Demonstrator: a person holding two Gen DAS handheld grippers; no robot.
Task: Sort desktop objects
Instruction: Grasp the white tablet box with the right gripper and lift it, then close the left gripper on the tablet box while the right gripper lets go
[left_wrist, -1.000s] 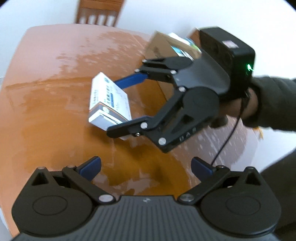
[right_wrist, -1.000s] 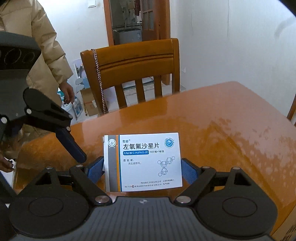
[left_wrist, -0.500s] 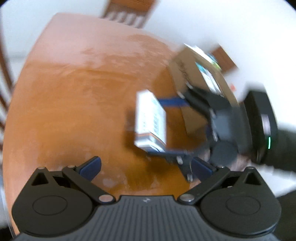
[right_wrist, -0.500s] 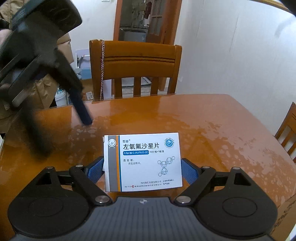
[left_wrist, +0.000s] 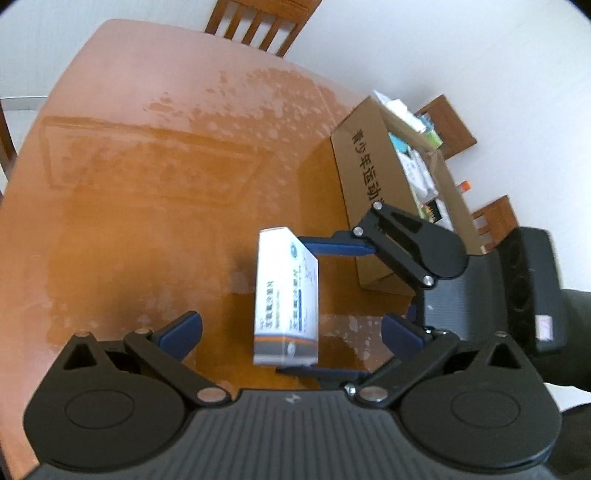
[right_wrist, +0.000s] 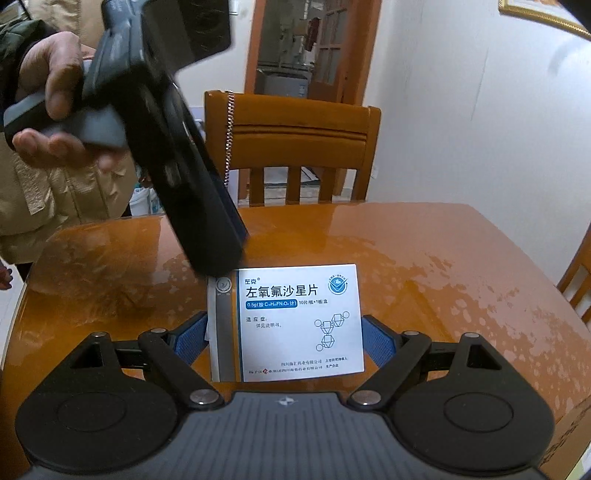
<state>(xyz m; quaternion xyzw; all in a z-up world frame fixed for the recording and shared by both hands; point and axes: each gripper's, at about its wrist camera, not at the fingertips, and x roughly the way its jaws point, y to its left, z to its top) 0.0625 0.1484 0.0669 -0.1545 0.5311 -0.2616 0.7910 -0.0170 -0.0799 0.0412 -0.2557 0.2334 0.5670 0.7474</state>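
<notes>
A white and blue medicine box (right_wrist: 291, 317) with Chinese print stands on its long edge between the blue pads of my right gripper (right_wrist: 284, 341), which is shut on it over the orange wooden table (right_wrist: 443, 266). In the left wrist view the same medicine box (left_wrist: 284, 314) sits crosswise in the right gripper (left_wrist: 301, 306). My left gripper (left_wrist: 291, 332) is open and hovers just over the box, with nothing between its pads. A hand holds the left gripper (right_wrist: 221, 254), whose tip is at the box's top left corner.
An open cardboard box (left_wrist: 369, 177) holding several packets stands at the table's right side. Wooden chairs (right_wrist: 295, 147) ring the table. A person in a beige coat (right_wrist: 37, 206) stands beyond the far left edge. The wide glossy tabletop (left_wrist: 147, 184) lies to the left.
My left gripper has swung in from the side and now sits right over the medicine box. The right gripper kept its hold and turned slightly.
</notes>
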